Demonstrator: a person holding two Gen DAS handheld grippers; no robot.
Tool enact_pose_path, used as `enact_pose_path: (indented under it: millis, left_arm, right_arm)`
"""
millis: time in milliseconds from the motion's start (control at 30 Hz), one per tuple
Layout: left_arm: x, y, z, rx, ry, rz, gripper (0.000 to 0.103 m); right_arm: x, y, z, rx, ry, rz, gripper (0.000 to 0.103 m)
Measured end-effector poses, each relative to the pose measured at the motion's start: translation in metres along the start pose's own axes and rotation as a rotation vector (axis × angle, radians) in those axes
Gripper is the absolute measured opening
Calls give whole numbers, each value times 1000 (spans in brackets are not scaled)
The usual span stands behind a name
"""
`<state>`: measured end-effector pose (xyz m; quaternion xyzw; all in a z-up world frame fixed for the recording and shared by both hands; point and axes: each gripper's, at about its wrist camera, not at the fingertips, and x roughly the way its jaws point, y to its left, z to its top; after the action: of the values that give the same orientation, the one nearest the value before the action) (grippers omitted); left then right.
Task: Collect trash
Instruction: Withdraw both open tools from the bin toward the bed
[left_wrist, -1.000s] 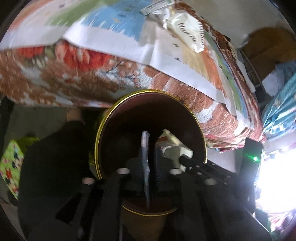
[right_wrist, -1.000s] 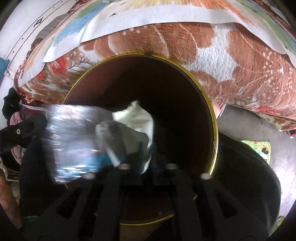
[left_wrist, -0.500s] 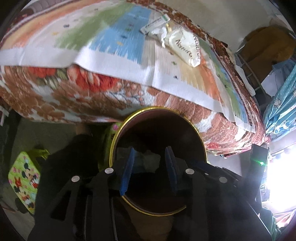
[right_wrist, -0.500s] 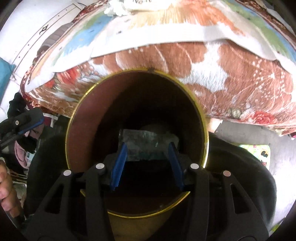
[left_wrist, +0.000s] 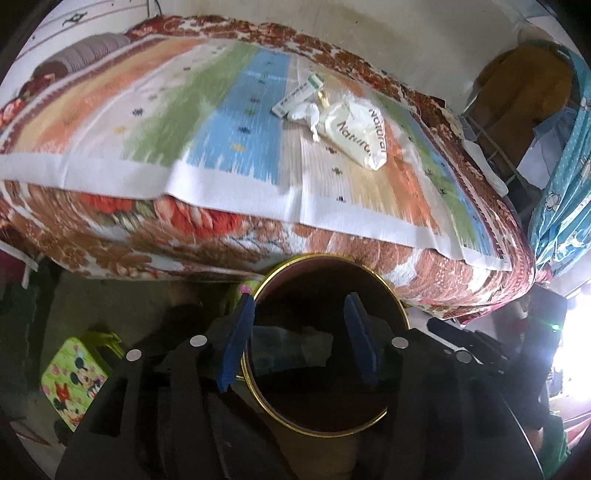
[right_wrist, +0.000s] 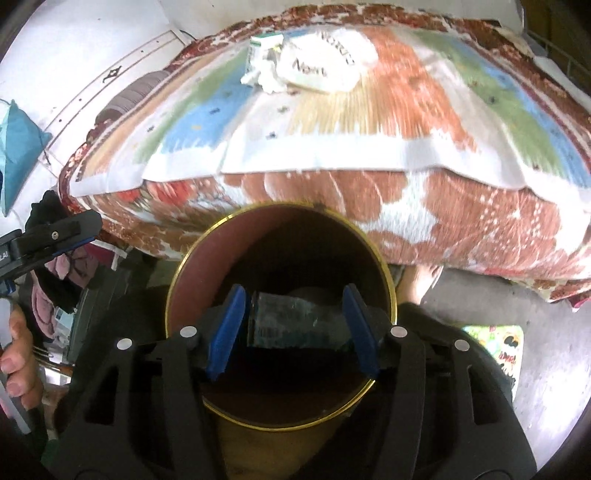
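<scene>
- A bed (left_wrist: 110, 236) under a brown floral blanket and a striped pastel mat (left_wrist: 236, 122) fills the upper view.
- A round dark-red bin with a gold rim (left_wrist: 400, 314) stands on the floor against the bed's near edge, crumpled clear plastic trash (right_wrist: 295, 319) inside.
- A white "Natural" plastic bag (left_wrist: 354, 129), crumpled tissue (left_wrist: 304, 112) and a small white-green carton (left_wrist: 297, 96) lie near the mat's far edge.
- The left gripper (left_wrist: 299, 343) and right gripper (right_wrist: 293, 328) hang over the bin; their jaws have just been opening, nothing between them.

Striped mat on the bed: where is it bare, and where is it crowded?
The striped mat is bare from the grey pillow across its near edge. Crowded only at the far middle: white bag, crumpled paper, small box.
</scene>
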<state>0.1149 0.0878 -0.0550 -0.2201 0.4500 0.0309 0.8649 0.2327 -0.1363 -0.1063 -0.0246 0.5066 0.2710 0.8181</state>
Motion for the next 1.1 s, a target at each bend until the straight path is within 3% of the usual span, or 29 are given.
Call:
enact_pose_path:
  millis: [167,533,733,1100]
  left_arm:
    - [-13,-1,9,-5,-13,4,58]
    - [-45,-26,22,93,-74,36,70]
    - [-40,-35,27,142,-97,74,71]
    - [-41,-37,50,136,-123,91,77]
  right_arm:
    - [-17,5,8,-11,-40,8,59]
    - [-47,5,23,0,-122,23,69]
    - [-60,4,34,8,-166,30,72]
    - [-64,2,54,3,-220,39,84]
